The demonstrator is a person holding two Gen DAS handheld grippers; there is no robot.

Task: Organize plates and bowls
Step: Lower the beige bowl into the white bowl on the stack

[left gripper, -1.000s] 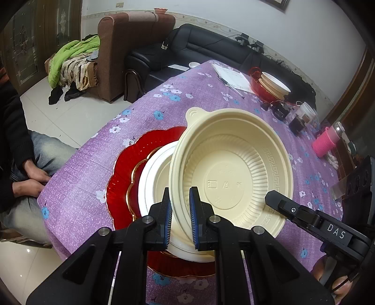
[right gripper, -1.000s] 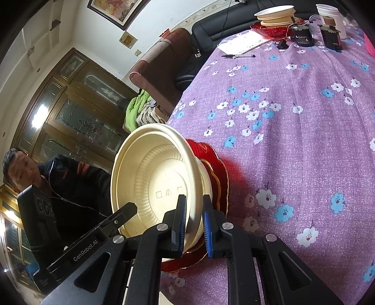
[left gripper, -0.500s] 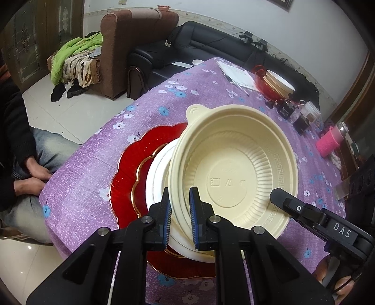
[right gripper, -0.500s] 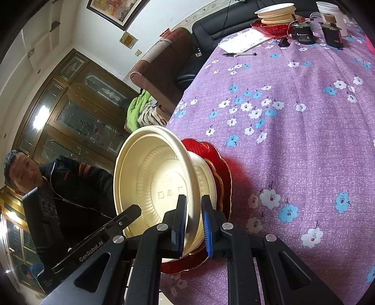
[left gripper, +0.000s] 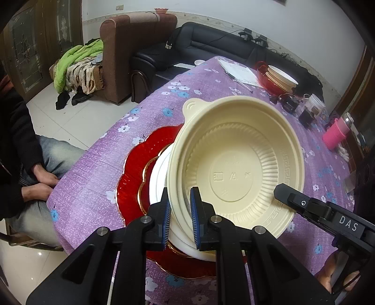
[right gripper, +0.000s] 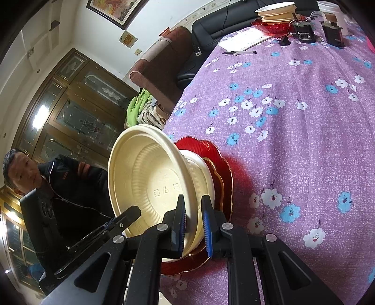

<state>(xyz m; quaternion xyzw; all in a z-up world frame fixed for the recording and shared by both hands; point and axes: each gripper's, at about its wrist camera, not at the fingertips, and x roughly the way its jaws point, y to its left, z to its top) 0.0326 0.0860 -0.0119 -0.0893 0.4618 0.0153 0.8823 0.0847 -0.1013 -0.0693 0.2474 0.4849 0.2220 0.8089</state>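
You have the cream bowl (left gripper: 234, 169) pinched on two sides of its rim, and that is why it sits tilted above the stack instead of flat. Your left gripper (left gripper: 180, 219) has its jaws nearly shut, clamped on the rim's near edge, one blue pad inside the bowl and the other against its outer wall. Your right gripper (right gripper: 194, 225) does the same on the opposite edge, jaws almost closed with the thin rim between the pads. Two holds on a light, flexible bowl keep it from swinging or buckling, which looks like the reason for using both hands.

The bowl hangs right over the white plate (left gripper: 159, 178), which rests on the red scalloped plate (left gripper: 133, 178) at the near end of the bench (left gripper: 93, 187). Its lower edge seems to touch or nearly touch the white plate near your left jaws; I cannot tell which. The tab on the rim points away from you in the left view.

My guess is you are nesting the bowl onto this stack, largest dish at the bottom. A similar finished stack (right gripper: 276, 11) sits at the far end of the bench, well apart.
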